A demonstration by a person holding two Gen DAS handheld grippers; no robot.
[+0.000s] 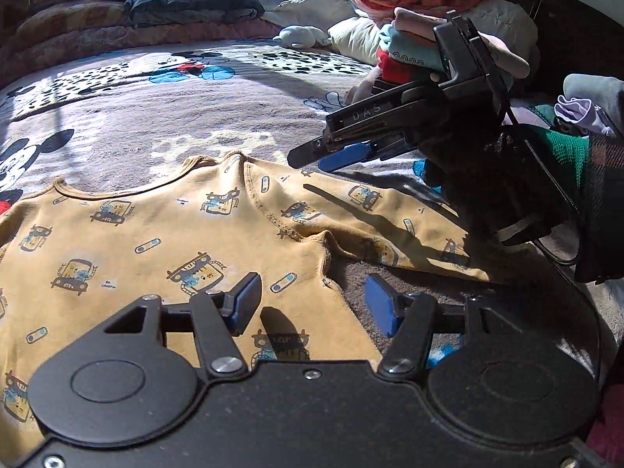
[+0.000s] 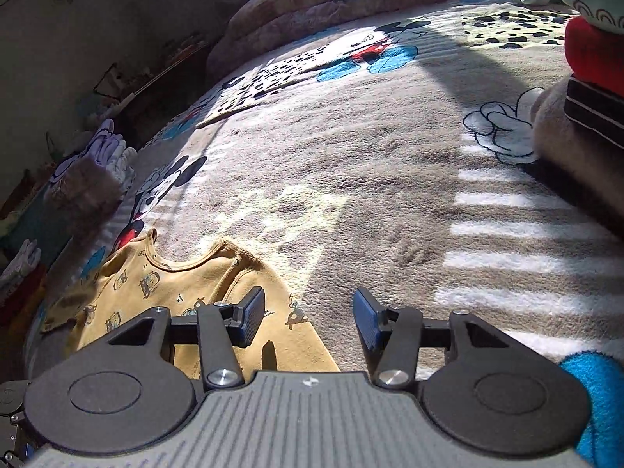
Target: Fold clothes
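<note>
Fleece covers everything beneath you: a grey-brown cartoon-mouse blanket [image 2: 351, 148] spreads over the bed ahead of both tools. Mustard-yellow and printed with little cars, the small shirt [image 1: 128, 249] lies flat on that blanket, directly under and in front of your left hand-held gripper [image 1: 312, 304], neckline away from you and one sleeve stretched off to its right. A stack of folded clothes [image 1: 413, 50] sits well beyond, past your right hand-held gripper [image 2: 308, 318]. Your left hand-held gripper hovers with its blue pads spread wide, holding nothing; one pad is over the shirt's body, the other over bare blanket just beside the hem. Your right hand-held gripper is likewise wide apart and empty, its left pad above the shirt's shoulder, its right pad over blanket.
</note>
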